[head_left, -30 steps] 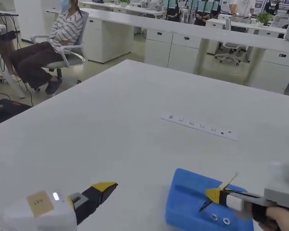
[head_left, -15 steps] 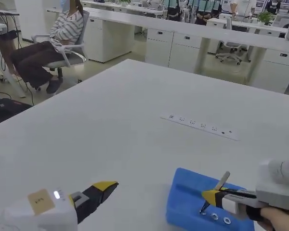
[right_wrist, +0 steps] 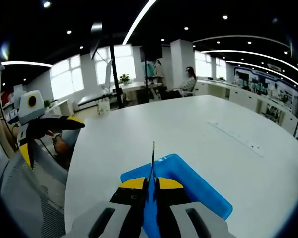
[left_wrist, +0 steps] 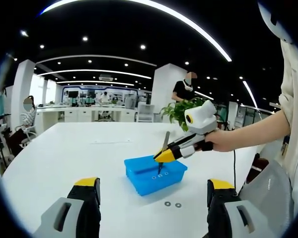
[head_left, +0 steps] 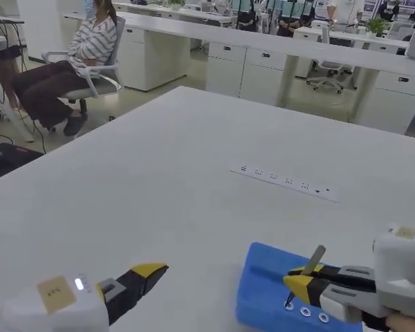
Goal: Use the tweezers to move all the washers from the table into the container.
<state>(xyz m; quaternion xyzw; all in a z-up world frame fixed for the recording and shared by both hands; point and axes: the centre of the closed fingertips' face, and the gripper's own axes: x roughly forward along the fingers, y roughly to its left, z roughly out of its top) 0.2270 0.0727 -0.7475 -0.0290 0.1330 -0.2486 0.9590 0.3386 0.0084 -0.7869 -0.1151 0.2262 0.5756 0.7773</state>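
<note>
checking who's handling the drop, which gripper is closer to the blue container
Right. The right gripper is over the blue container, tweezers pointing down into it. The left gripper is open, off to its left over bare table, well apart.

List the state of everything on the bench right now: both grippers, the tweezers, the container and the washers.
left gripper: open, empty.
right gripper: shut on the tweezers.
tweezers: held, tips down inside the container.
container: no lid, sitting on the table.
washers in the container: lying on its floor.
washers on the table: two, beside the container, not yet moved.
</note>
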